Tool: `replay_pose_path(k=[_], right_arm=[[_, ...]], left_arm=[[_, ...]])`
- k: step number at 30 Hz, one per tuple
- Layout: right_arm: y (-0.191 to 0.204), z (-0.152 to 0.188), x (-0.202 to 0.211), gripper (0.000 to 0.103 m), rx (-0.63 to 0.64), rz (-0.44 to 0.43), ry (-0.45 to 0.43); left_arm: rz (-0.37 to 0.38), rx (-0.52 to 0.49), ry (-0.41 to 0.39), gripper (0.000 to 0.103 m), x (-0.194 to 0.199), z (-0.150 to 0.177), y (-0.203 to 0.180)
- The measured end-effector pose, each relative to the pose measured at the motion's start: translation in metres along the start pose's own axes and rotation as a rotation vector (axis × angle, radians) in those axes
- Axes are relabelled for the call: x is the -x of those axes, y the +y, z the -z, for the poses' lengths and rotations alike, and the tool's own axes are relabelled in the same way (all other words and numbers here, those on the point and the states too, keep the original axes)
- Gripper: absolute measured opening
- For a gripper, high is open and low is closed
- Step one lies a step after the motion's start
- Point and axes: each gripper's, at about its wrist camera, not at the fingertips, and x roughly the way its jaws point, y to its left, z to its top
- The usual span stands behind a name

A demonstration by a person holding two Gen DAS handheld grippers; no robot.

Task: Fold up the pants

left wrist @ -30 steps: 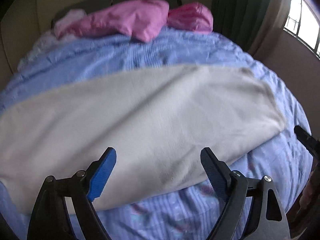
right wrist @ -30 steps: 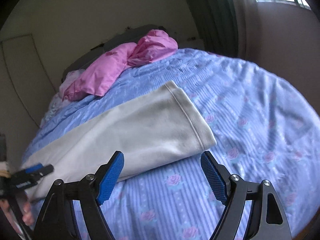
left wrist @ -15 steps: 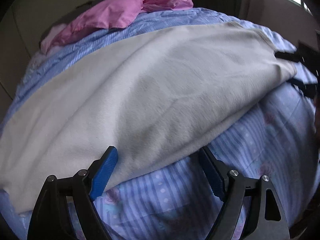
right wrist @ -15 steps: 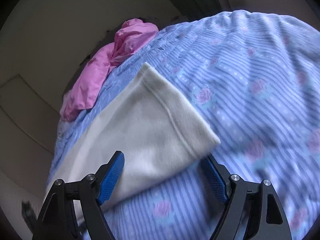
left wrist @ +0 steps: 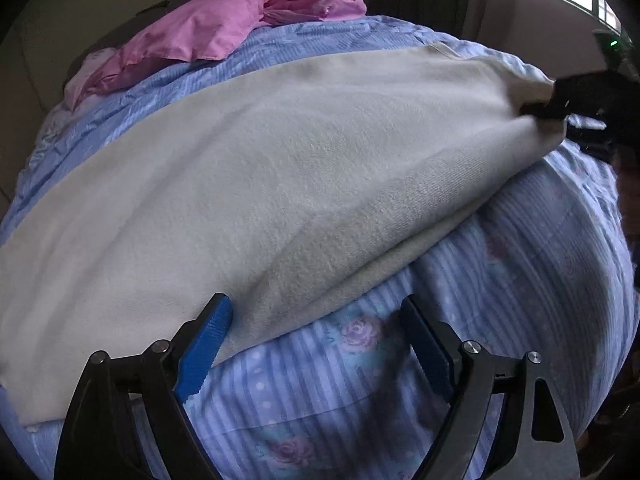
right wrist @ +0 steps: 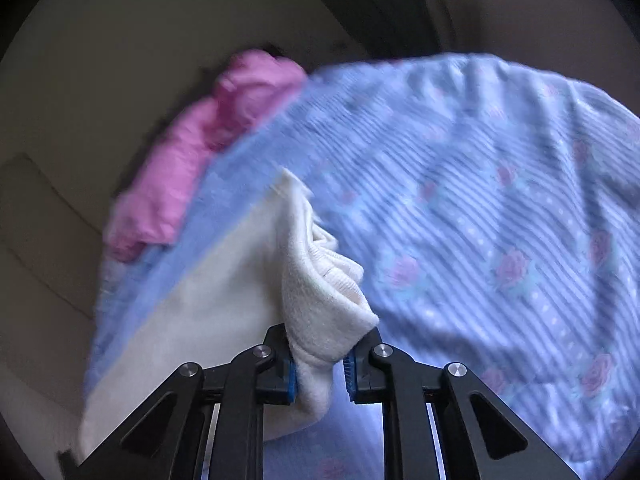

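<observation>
Across the blue floral bed (left wrist: pixel 500 280), with the cream pants (left wrist: pixel 280 168) hem just clamped in the right gripper (right wrist: pixel 320 368) as its fingers closed, the near edge should be pinched by the wide-open, empty left gripper (left wrist: pixel 316 344) before lifting.

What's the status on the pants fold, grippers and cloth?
Right gripper has just closed, shut on the pants at the leg-end corner. Left gripper open over the near edge, nothing gripped. Pants flat on the bedspread; nothing in the way.

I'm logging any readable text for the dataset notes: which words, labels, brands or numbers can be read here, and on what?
None: no words, labels or numbers can be read.
Pants: plain cream cloth, no tag visible.
Bedspread: only stripes, dots and roses.
Pink bedding: no print.
Left claw and right claw: no markings.
</observation>
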Motion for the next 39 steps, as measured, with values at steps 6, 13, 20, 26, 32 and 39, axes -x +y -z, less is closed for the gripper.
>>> replay_pose_path(k=[6,13,20,26,32,39], right_arm=[[-0.019,0.012,-0.022,0.027,-0.091,-0.001,0.039],[-0.013,0.01,0.052,0.073,-0.018,0.099,-0.196],[-0.038,0.036,0.054,0.072,-0.163,-0.103,-0.086],[-0.036,0.048,0.012,0.071,-0.215,-0.17,-0.006],[-0.024,0.025,-0.015,0.067,-0.224,-0.144,-0.02],[-0.04,0.018,-0.026,0.04,-0.317,-0.139,-0.007]], left_arm=[[0.026,-0.001,0.014,0.087,0.003,-0.003,0.002],[0.11,0.04,-0.02,0.087,0.02,-0.01,-0.002],[0.114,0.085,-0.035,0.087,0.026,-0.011,0.002],[0.015,0.094,-0.128,0.087,0.046,-0.013,0.004],[-0.025,0.153,-0.159,0.087,0.038,-0.032,0.011],[0.05,0.237,-0.085,0.046,-0.008,-0.095,0.038]])
